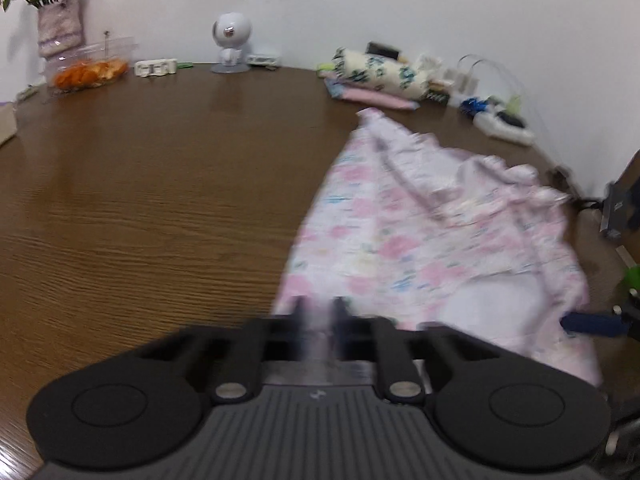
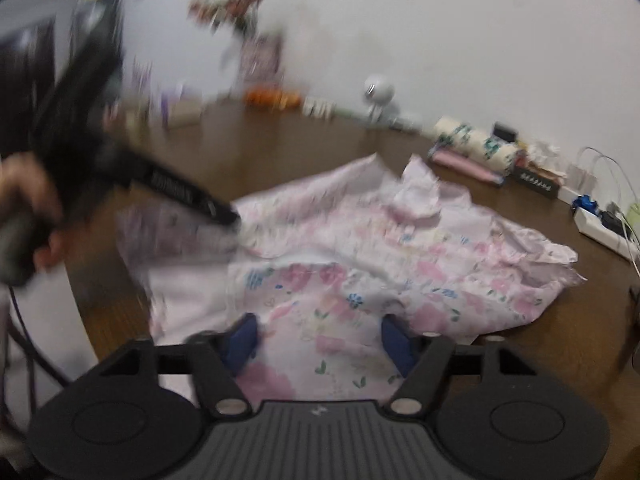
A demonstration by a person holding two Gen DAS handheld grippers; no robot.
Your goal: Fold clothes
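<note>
The cloth [image 1: 432,240] ahead of the left fingers is white with pink flowers, blue sprigs and small green leaves (its turned-up underside is plain pale pink). The table [image 1: 160,184] beside it is dark brown woodgrain. Between the right fingers [image 2: 242,342], whose pads are dark blue, the same floral print shows. Far beyond lie an orange heap in a clear tub [image 1: 90,68] and a cream roll [image 1: 380,72] with teal print

Plain white wall [image 1: 360,4] — dark wooden table [image 1: 140,184].
</note>
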